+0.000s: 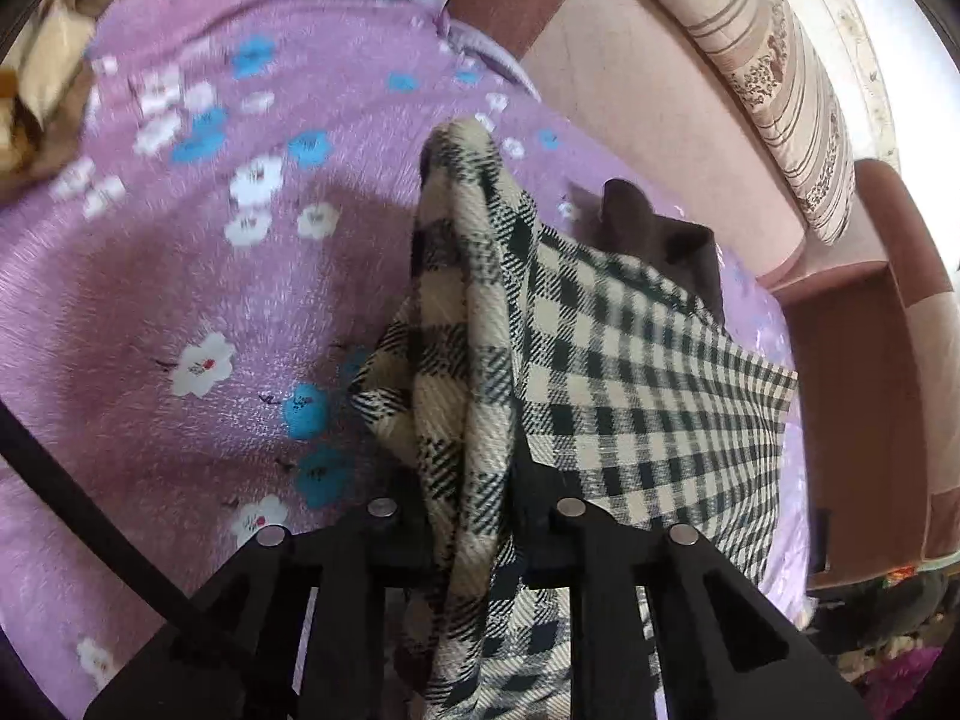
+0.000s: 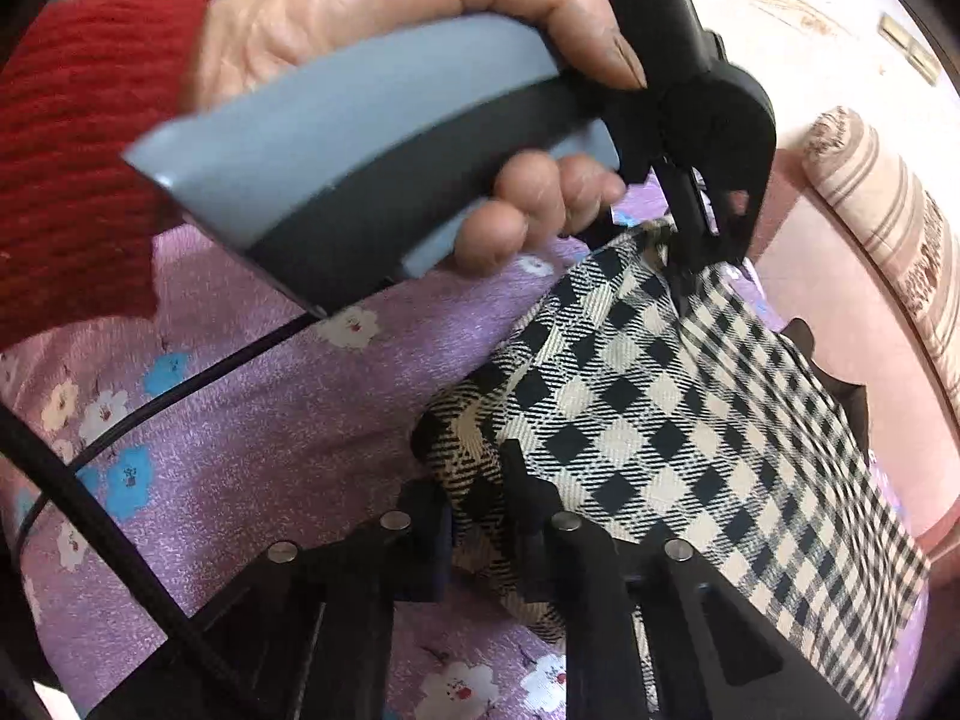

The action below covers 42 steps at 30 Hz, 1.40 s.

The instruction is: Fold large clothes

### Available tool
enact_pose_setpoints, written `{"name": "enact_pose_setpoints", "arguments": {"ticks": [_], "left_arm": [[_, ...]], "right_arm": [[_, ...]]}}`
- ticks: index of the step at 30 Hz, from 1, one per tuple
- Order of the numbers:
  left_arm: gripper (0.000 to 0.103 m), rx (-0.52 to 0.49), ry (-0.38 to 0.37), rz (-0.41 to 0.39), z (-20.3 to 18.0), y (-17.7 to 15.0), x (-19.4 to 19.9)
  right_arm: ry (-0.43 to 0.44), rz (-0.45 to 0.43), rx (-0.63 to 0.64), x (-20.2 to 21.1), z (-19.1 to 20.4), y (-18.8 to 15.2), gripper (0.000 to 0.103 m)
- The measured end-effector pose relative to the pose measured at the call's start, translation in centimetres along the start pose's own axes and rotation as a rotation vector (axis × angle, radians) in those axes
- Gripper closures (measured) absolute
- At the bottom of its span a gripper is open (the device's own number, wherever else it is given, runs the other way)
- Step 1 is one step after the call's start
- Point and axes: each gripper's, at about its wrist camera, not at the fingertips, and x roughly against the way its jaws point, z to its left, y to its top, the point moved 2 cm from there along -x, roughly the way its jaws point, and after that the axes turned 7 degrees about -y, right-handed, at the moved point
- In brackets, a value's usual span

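A black and cream checked garment [image 1: 630,372] hangs above a purple flowered bedspread [image 1: 150,276]. My left gripper [image 1: 474,480] is shut on a bunched fold of it, with cloth draped over the fingers. My right gripper [image 2: 480,492] is shut on another bunched edge of the same garment [image 2: 660,420]. In the right wrist view the other hand, in a red sleeve, holds the left gripper [image 2: 690,252] by its grey handle; it pinches the cloth's upper edge. A dark inner part of the garment [image 1: 660,234] shows behind the checked cloth.
The bedspread [image 2: 240,420] covers the bed below. A pink headboard or wall [image 1: 660,90] and a striped bolster [image 1: 780,90] lie to the right. A black cable [image 2: 120,516] crosses the lower left. Brownish items [image 1: 36,90] sit at the far left.
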Motion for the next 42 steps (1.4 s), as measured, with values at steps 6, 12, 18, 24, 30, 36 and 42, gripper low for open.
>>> {"name": "enact_pose_setpoints", "arguments": {"ticks": [6, 12, 18, 24, 30, 36, 42], "left_arm": [[0.092, -0.141, 0.072, -0.041, -9.0, 0.6, 2.0], [0.093, -0.362, 0.051, 0.000, -22.9, -0.8, -1.7], [0.077, -0.444, 0.059, 0.091, -31.6, -3.9, -9.8], [0.063, -0.429, 0.082, 0.048, -32.5, -5.7, -8.9], [0.052, -0.355, 0.148, -0.074, -27.0, -7.9, -2.8], [0.052, -0.288, 0.179, -0.095, -21.8, -12.0, -1.1], [0.052, -0.236, 0.149, -0.073, -20.0, -14.3, -3.1]], "right_arm": [[-0.079, -0.108, -0.113, 5.6, -3.9, -0.6, 0.090], [-0.211, -0.159, -0.256, 11.4, -12.0, -4.4, 0.090], [-0.270, -0.022, -0.407, 12.8, -19.5, -12.7, 0.090], [-0.105, 0.215, -0.618, 10.2, -23.7, -19.9, 0.086], [-0.018, 0.063, -0.799, 15.2, -28.8, -21.4, 0.069], [0.163, -0.002, -1.054, 11.5, -34.3, -21.0, 0.043], [0.217, 0.048, -1.110, 4.9, -35.1, -18.8, 0.043]]}}
